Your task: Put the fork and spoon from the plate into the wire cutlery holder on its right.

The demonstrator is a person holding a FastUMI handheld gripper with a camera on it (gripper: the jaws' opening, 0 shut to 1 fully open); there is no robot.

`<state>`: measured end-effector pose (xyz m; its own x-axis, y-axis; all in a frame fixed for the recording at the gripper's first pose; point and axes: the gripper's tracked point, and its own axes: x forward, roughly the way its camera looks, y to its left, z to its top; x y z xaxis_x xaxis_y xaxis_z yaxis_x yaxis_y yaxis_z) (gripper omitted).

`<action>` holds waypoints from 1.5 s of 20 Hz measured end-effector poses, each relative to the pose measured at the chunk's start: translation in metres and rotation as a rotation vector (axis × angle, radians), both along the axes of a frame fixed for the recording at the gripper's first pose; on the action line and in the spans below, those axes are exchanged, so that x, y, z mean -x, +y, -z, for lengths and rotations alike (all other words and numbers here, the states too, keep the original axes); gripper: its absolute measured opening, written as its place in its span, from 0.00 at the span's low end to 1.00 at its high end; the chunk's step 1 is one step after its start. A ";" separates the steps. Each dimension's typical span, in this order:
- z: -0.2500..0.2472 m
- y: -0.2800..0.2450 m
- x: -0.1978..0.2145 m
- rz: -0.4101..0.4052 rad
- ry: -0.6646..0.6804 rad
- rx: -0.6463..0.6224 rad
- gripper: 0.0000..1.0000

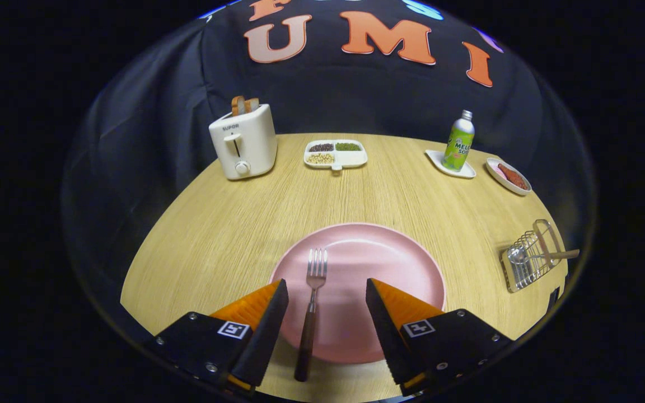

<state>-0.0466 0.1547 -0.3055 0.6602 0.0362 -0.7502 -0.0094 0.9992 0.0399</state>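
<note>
Fork between spread gripper fingers, seemingly untouched.

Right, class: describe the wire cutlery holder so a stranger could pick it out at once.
Start at the pink plate on the wooden table, where the fork lies between the open claw fingers. Look right, near the table's edge: the wire cutlery holder is the only metal rack, with a spoon already in it.
</note>
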 end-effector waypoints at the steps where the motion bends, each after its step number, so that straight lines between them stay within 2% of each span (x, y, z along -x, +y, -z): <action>1: 0.005 0.002 0.002 -0.004 0.022 -0.003 0.81; 4: 0.020 0.006 0.010 -0.030 0.087 0.002 0.69; 8: 0.035 0.013 0.018 -0.079 0.164 0.018 0.45; 15: 0.041 0.010 0.022 -0.092 0.239 0.029 0.11; 17: 0.037 0.006 0.022 -0.096 0.234 0.025 0.07; 20: 0.019 -0.006 0.020 -0.098 0.198 0.008 0.06; 30: -0.057 -0.116 0.004 0.006 0.077 0.055 0.06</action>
